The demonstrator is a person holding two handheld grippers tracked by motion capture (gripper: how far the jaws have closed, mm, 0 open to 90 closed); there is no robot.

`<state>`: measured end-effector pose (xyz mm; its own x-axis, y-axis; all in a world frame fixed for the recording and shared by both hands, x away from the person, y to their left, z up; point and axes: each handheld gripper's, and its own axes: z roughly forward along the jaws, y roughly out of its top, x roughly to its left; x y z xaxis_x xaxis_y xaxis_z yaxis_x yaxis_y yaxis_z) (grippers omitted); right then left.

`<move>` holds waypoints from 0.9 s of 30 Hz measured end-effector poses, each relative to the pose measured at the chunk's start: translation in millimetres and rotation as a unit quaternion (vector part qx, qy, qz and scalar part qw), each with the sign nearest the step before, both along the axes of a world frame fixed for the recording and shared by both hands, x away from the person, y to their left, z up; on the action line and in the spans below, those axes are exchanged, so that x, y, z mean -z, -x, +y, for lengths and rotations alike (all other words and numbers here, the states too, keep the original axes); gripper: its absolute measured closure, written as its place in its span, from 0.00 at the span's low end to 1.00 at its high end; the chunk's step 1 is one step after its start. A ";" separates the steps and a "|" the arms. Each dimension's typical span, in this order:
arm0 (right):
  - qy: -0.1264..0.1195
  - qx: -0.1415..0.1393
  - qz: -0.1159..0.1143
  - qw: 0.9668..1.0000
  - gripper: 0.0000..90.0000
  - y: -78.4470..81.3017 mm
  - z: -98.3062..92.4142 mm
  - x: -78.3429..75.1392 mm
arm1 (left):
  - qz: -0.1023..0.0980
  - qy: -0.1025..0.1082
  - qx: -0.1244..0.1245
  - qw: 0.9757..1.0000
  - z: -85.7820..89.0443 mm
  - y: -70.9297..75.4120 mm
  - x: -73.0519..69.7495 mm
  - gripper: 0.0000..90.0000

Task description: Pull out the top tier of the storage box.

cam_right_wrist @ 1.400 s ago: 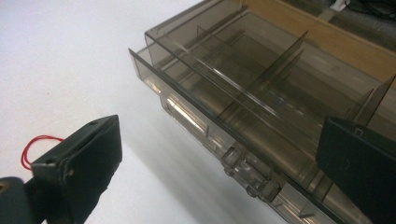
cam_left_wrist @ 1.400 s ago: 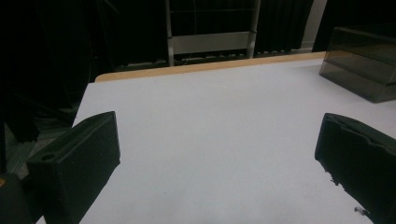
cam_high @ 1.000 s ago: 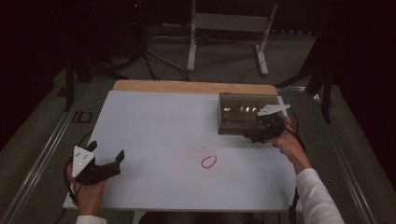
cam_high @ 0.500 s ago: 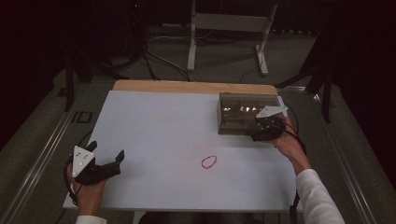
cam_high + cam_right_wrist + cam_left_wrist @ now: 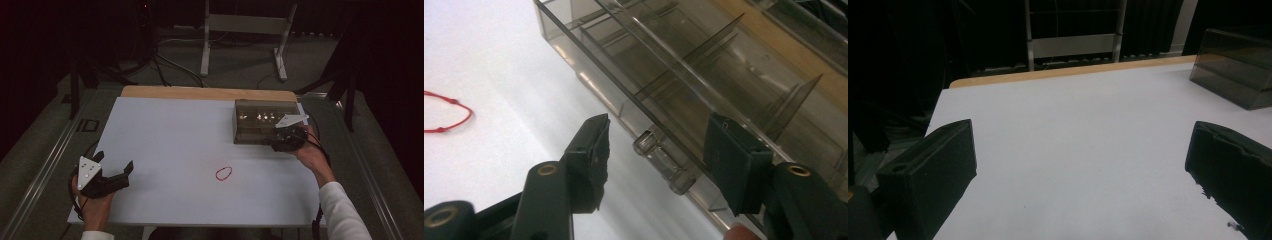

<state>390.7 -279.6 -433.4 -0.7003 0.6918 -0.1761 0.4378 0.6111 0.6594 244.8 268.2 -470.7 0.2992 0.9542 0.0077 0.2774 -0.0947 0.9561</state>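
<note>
Smoked clear box [image 5: 264,121], divided into compartments, at the table's [image 5: 165,135] far right; no legible writing on it. Right gripper [image 5: 283,143] at the box's near wall, level, jaws straddling the small clear latch [image 5: 663,162], just been closing, pads not yet pressing. Red band [image 5: 223,173] lies near the box, toward the person. Left gripper [image 5: 117,175] well apart from the box, resting low, jaws wide, holding nothing.

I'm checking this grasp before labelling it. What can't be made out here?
- Right gripper: jaws straddle the box latch and have just been closing; pad contact unclear.
- Smoky box contents: high view too small, glare on lid.
- Red band: cut off at the right gripper view's left edge.
</note>
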 end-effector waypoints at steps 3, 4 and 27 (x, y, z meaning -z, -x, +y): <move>0.015 0.001 -0.004 1.000 0.49 -1.3 1.8 2.1 | -0.001 0.001 0.000 1.000 0.1 0.1 0.0 0.02; 0.020 0.002 -0.005 1.000 0.49 -1.4 2.8 3.0 | -0.001 0.002 -0.001 1.000 0.4 0.1 0.0 0.02; 0.054 0.001 -0.020 0.998 0.58 -1.2 5.5 7.0 | 0.000 0.001 0.000 1.000 0.1 -0.4 0.5 0.02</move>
